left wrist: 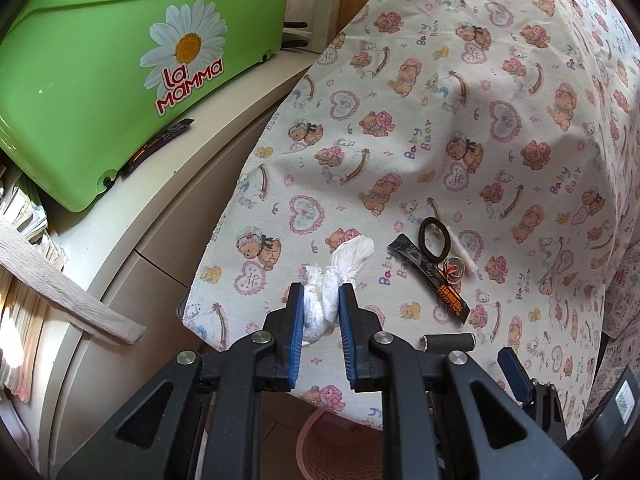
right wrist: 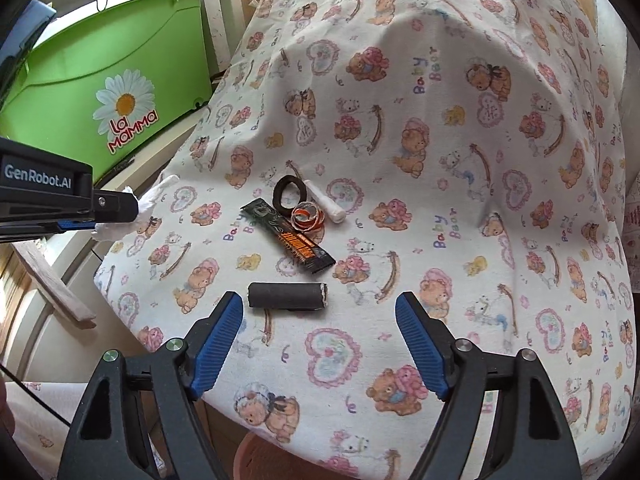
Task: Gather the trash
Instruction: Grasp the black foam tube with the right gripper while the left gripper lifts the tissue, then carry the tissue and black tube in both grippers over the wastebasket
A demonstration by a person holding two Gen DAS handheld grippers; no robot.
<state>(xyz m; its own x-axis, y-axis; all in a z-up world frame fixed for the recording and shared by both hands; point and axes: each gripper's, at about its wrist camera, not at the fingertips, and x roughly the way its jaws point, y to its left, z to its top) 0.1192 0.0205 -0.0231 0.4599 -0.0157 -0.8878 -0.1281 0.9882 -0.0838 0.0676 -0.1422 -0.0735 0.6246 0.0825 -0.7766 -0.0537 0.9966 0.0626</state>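
My left gripper is shut on a crumpled white tissue just above the teddy-bear cloth; it also shows in the right wrist view with the tissue sticking out. My right gripper is open, its jaws either side of a dark grey roll lying on the cloth. Beyond lie a black-and-orange wrapper, a black hair tie, orange curled shavings and a white stick. These also lie to the right in the left wrist view: wrapper, hair tie, roll.
A green "La Mamma" tub stands on the cream counter at left, with a dark sachet beside it. A pink basket sits on the floor below the cloth's front edge. A wooden slat juts out at left.
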